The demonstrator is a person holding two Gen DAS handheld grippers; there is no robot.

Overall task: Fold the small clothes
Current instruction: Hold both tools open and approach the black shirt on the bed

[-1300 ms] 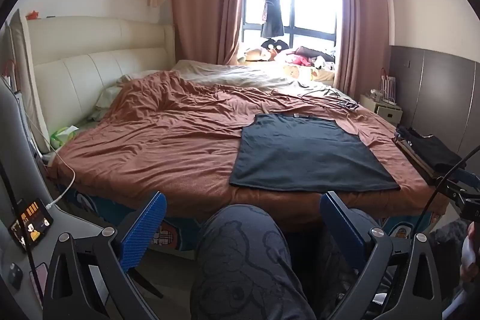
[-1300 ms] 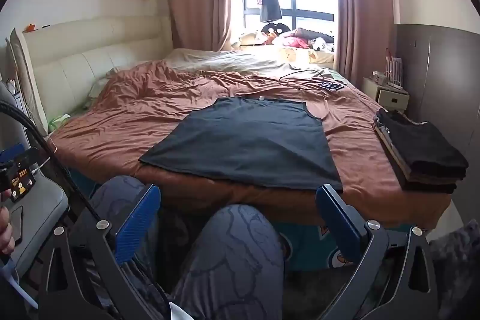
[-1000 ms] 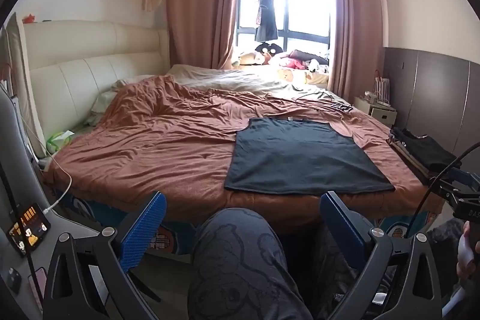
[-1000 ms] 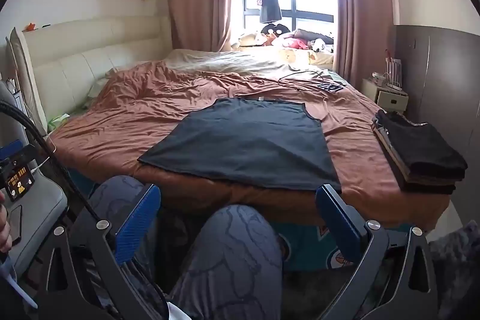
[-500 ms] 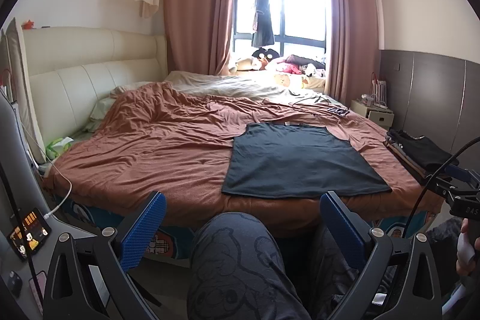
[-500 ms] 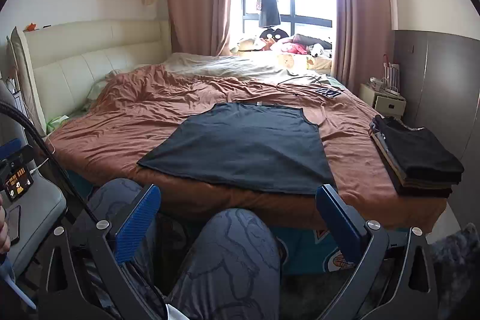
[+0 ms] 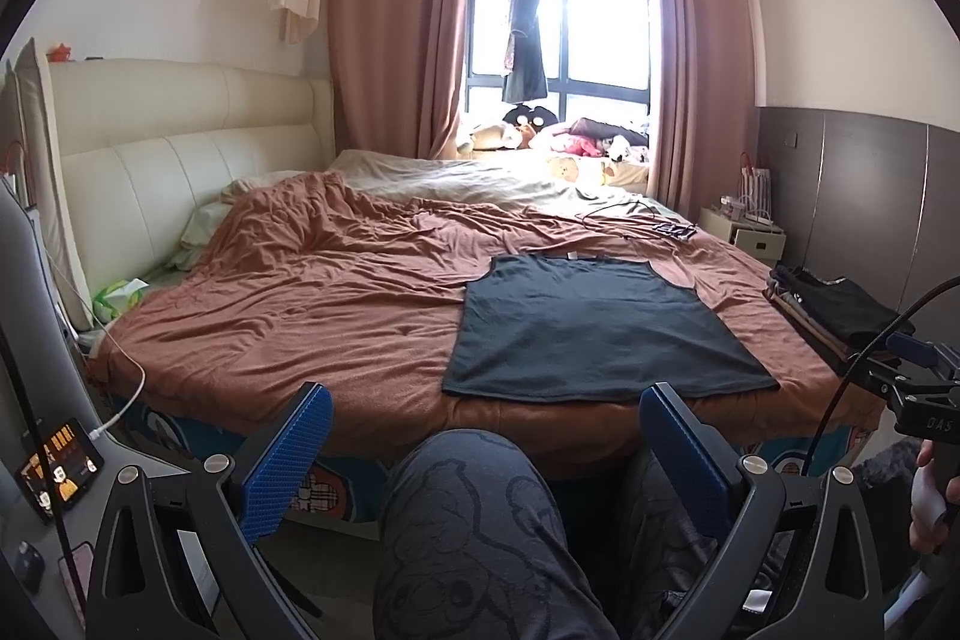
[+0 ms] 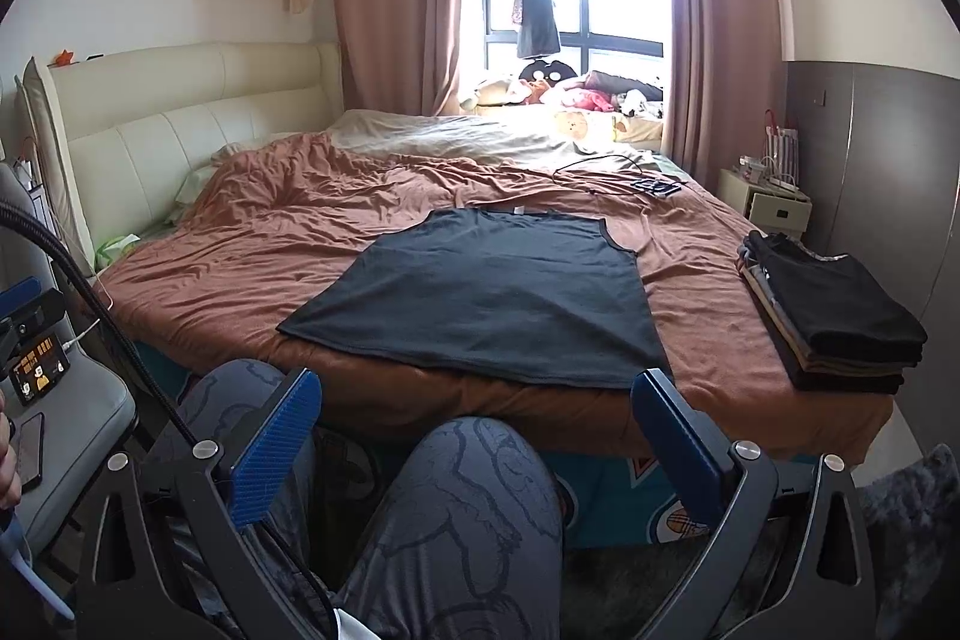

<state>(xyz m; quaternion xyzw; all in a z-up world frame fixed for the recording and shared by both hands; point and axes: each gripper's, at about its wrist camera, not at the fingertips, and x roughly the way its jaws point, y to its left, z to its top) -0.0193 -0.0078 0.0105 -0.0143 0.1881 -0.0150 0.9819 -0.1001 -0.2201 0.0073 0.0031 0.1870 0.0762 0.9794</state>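
Tank top (image 7: 591,331) lower in view — flat

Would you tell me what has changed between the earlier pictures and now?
Only the left gripper moved: it tilted upward, so the bed sits lower in its view. Nothing was grasped. The right gripper stayed open, and the dark tank top and folded stack lie unmoved.

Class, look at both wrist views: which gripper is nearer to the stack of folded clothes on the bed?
The right gripper. The stack of folded clothes lies ahead to its right, while from the left gripper the stack sits farther off, past the right gripper itself.
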